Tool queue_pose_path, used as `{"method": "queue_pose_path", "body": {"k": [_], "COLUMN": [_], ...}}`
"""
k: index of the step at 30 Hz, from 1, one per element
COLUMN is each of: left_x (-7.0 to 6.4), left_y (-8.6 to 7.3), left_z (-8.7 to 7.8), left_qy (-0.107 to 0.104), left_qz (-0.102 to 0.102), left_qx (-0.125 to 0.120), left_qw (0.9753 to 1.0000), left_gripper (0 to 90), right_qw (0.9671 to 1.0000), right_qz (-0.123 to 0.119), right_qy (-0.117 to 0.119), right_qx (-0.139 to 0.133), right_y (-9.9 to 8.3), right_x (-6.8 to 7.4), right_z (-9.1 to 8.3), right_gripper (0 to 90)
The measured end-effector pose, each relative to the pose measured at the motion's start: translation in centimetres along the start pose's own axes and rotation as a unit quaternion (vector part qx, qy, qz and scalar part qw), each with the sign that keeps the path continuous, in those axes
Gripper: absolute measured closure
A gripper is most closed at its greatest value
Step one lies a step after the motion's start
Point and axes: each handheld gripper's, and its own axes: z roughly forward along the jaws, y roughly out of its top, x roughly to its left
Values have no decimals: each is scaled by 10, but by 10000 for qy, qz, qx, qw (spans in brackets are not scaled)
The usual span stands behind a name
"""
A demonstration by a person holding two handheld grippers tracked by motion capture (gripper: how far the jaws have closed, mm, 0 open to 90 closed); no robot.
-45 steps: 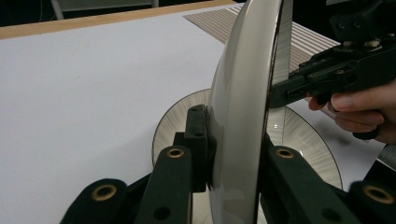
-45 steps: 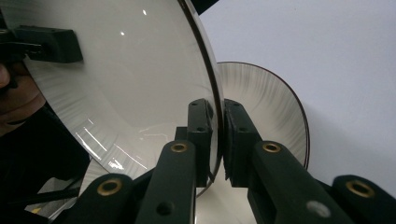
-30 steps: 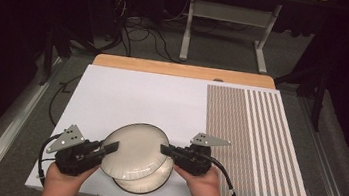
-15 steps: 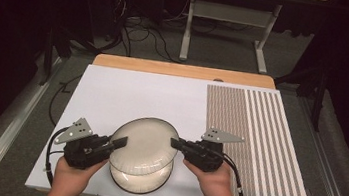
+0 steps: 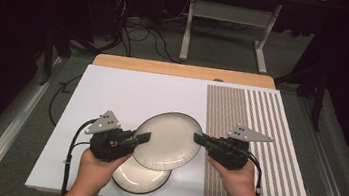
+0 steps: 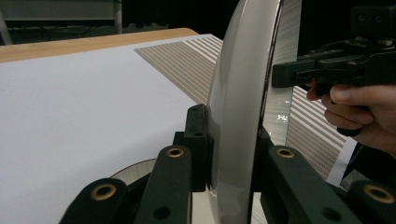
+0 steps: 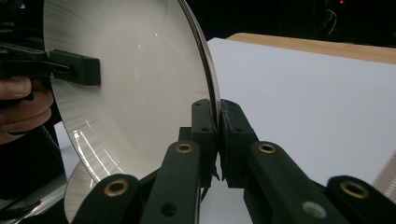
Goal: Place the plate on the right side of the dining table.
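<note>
High view: top plate (image 5: 168, 140) held lower centre, above bottom plate (image 5: 141, 177) on the board (image 5: 128, 92). Left gripper (image 5: 141, 138) clamps its left rim, right gripper (image 5: 200, 140) its right rim; forearms enter from the bottom.

Left gripper view: jaws pinch the rim, plate (image 6: 243, 107) edge-on, centre frame.

Right gripper view: jaws shut on the rim, plate (image 7: 135, 84) upper left.

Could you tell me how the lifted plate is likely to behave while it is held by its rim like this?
The upper plate looks rigid: it keeps its shape with the left tool and right tool pinching opposite edges. Its glossy surface suggests it may slip. It looks ceramic, so probably breakable if dropped onto the lower plate.
</note>
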Motion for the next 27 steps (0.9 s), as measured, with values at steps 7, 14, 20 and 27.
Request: {"method": "queue_pose_path", "body": {"k": [7, 14, 20, 27], "left_x": [-16, -23, -26, -37], "left_y": [7, 11, 14, 19], "left_z": [23, 44, 64, 86], "left_qy": [-165, -233, -330, -345], "left_qz": [75, 85, 44, 87], "left_qx": [63, 189, 280, 427], "left_qw": [9998, 9995, 9991, 9985], "left_gripper": [779, 778, 773, 768], "right_qw": [9998, 9993, 9986, 9970], "right_qz": [29, 59, 105, 311], "right_qy": [-191, -348, -503, -672], "right_qx": [-85, -118, -136, -213], "right_y": [-5, -12, -17, -30], "right_x": [-12, -24, -34, -47], "right_z": [-28, -44, -56, -70], "right_gripper": [880, 880, 881, 879]}}
